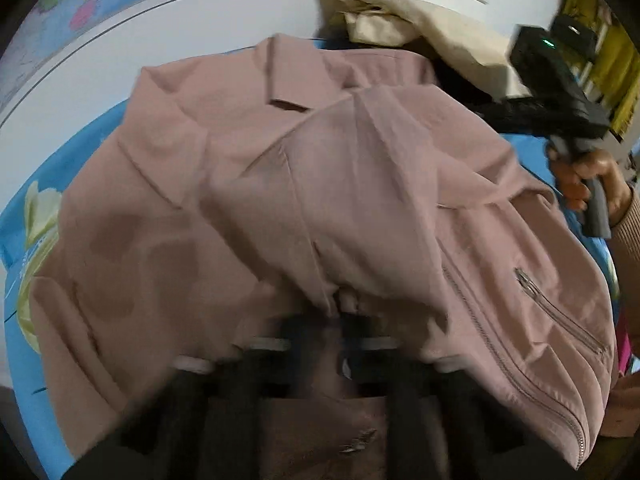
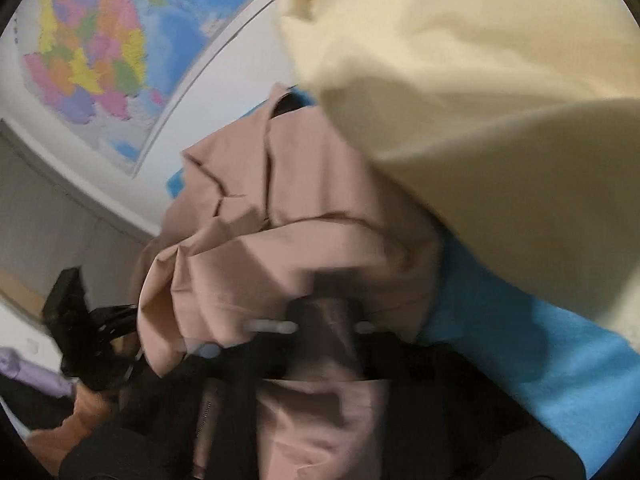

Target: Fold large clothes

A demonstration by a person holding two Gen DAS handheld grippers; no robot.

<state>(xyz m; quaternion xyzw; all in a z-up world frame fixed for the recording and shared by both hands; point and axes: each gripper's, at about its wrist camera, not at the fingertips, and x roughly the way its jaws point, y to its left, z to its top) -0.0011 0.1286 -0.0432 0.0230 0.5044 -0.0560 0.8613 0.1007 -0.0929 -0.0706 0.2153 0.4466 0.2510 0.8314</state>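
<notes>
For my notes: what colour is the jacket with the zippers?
Dusty pink jacket; clearest in the left wrist view.

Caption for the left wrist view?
Left gripper pinching a fold of the pink zip jacket spread on a blue sheet.

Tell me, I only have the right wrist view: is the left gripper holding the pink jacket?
Observer: It looks so. In the left wrist view the pink jacket tents up into the left gripper, though the fingertips are blurred.
Operator: Where does the zipper run?
Observer: The main zipper runs along the jacket's right side, with a short pocket zipper beside it.
Operator: Anything on the sheet past the jacket's left edge?
Observer: The blue sheet has a pale yellow flower print there, partly under the jacket.
</notes>
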